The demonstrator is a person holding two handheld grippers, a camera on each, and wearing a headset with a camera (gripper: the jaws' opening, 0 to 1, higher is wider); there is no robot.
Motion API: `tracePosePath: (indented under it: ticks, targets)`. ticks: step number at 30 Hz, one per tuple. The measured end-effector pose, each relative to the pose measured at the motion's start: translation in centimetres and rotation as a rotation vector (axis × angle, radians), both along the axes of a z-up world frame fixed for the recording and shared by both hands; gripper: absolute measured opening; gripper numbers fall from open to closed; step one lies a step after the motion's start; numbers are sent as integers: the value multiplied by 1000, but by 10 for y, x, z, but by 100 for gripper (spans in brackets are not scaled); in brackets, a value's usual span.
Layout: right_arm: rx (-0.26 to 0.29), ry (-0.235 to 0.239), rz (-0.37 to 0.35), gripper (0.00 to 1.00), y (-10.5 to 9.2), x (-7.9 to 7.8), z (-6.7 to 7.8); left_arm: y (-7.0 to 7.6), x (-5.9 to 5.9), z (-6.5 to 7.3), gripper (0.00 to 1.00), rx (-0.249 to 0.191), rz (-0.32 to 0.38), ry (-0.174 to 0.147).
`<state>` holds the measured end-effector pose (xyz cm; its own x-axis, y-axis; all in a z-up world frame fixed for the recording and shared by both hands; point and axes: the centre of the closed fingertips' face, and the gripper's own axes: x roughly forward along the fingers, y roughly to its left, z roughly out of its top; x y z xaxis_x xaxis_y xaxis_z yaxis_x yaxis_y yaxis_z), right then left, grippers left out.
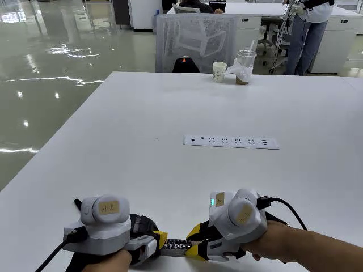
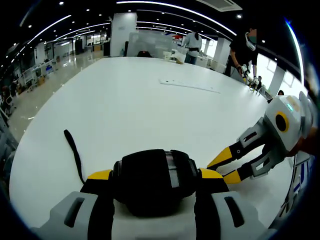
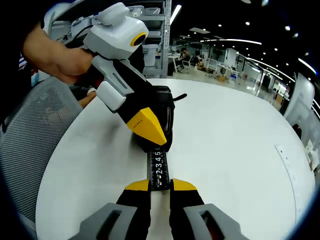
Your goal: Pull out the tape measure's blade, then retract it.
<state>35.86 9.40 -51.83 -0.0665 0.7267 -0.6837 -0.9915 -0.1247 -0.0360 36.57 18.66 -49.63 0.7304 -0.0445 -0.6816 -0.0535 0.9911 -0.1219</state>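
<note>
Left gripper clamps the tape measure body at the table's near edge. Right gripper, just to its right, pinches the blade end. Judged progress: only a short length is drawn; further pull and retraction remain.

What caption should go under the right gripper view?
Right gripper pinches the blade, pulled a little out of the tape measure in the left gripper.
</note>
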Motion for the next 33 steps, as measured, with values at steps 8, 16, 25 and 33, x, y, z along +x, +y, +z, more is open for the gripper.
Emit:
tracePosePath:
  ticks: [8,16,25,33]
  targets:
    - [8,0,5,10,11,-2,0,0,0,0,60,-5,3,2]
    - [21,4,5,10,25,-5,0,0,-1,0,60,-10,4,3]
    - [32,10,6,10,38,-7,0,1,-1,1,60,-15,7,3]
    - [36,9,5,10,44,-8,0,1,-1,1,60,-17,7,3]
